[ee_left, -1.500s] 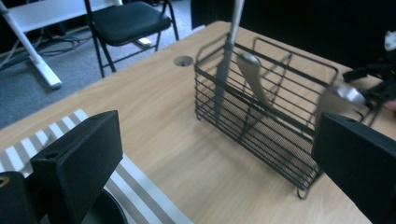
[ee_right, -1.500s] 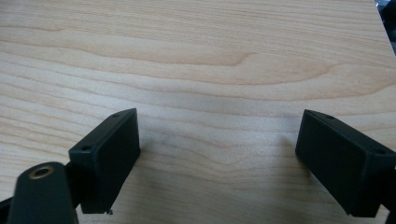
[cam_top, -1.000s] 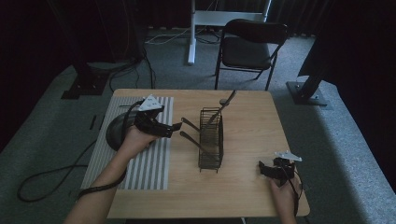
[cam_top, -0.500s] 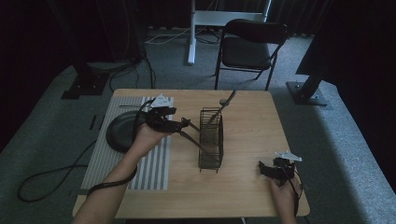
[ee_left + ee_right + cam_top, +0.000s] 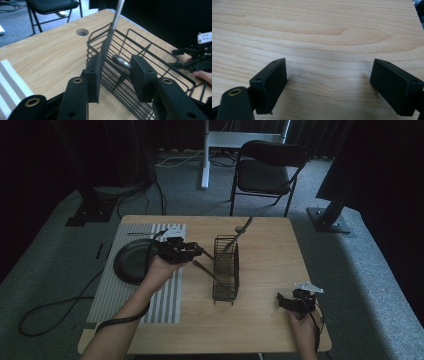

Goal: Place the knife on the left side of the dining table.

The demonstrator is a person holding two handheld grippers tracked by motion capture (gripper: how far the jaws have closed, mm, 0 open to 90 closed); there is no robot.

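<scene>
High view: left tongs [image 5: 196, 251], jaws just closing unclenched beside wire basket [image 5: 226, 270]; right tongs [image 5: 287, 301] released.

Dim high view with black surroundings; both gripper views are brighter, their near fingers soft and out of focus.

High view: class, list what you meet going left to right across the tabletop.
Striped mat → black pan → left hand-held gripper → wire basket → right hand-held gripper.
</scene>
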